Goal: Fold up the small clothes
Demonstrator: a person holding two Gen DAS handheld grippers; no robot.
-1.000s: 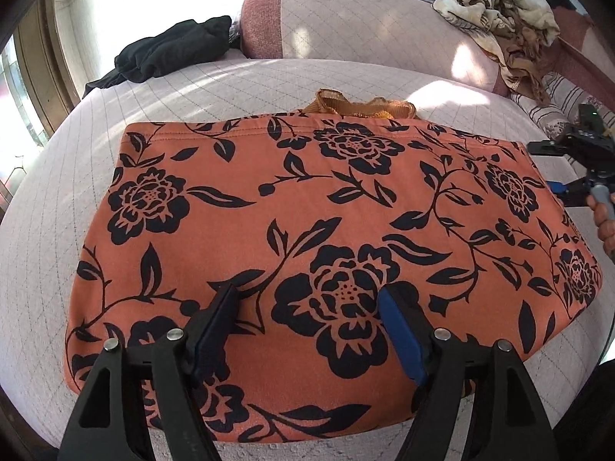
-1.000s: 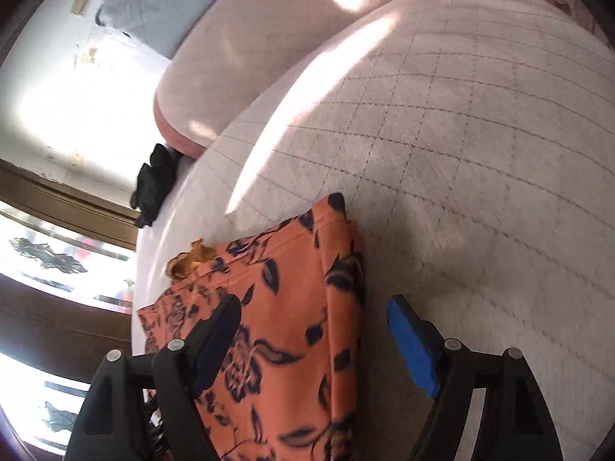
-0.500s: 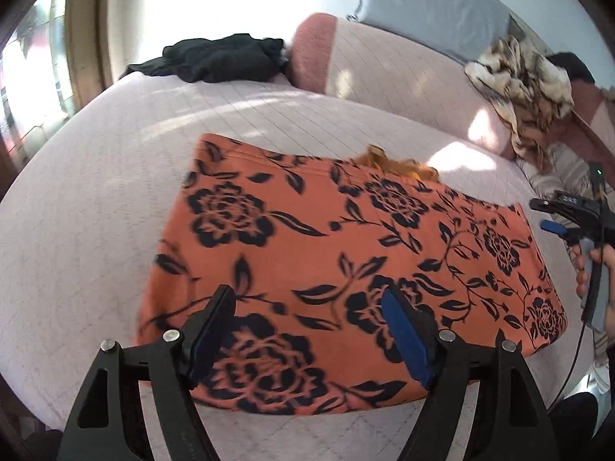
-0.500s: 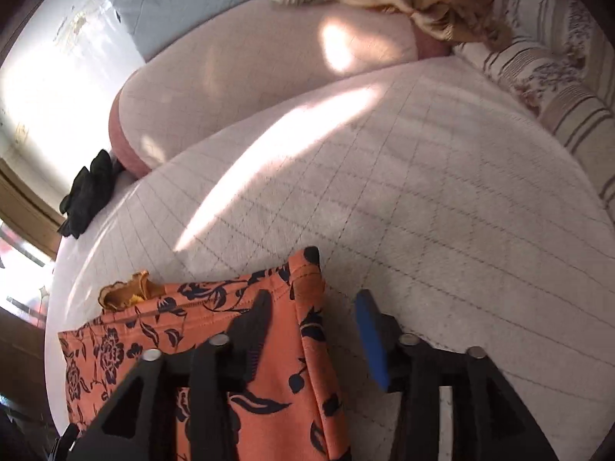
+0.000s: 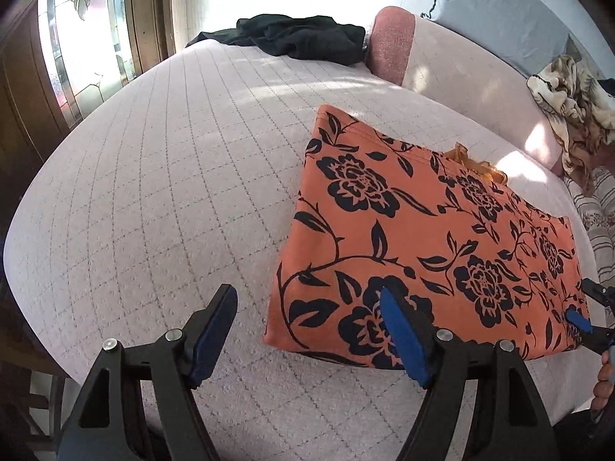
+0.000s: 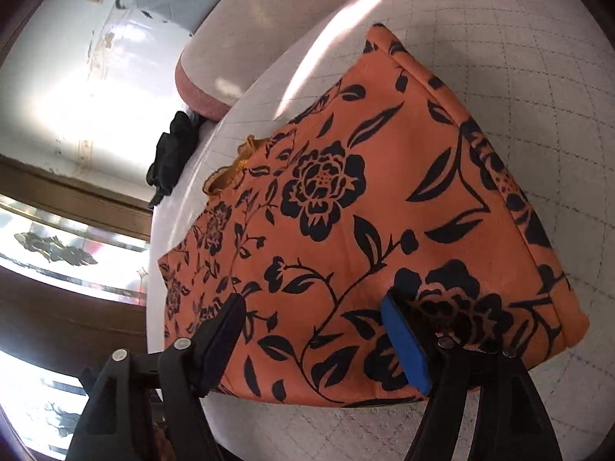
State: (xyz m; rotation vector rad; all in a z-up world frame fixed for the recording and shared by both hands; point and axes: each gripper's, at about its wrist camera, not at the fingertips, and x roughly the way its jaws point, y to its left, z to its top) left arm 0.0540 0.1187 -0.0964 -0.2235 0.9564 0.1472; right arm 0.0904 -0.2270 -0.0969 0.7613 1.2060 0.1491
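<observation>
An orange garment with a black flower print [image 5: 434, 238] lies flat on the quilted bed; it also shows in the right wrist view [image 6: 365, 223]. A yellow-orange frill [image 5: 476, 163] sticks out from under its far edge. My left gripper [image 5: 307, 330] is open and empty, low at the garment's near left corner, one finger over the bare quilt and one over the cloth. My right gripper [image 6: 313, 340] is open and empty, just above the garment's near right part. Its tip shows at the garment's right edge in the left wrist view [image 5: 590, 311].
The pale quilted bed [image 5: 161, 199] carries a black garment [image 5: 296, 38] at the far left by the window. A pink bolster [image 5: 442, 61] lies along the back, with a crumpled beige patterned cloth [image 5: 572, 100] and striped pillows [image 5: 599, 215] at the right.
My left gripper has swung left, from over the garment's middle to its near left corner. My right gripper has moved from the far right corner to the near right part and opened wider.
</observation>
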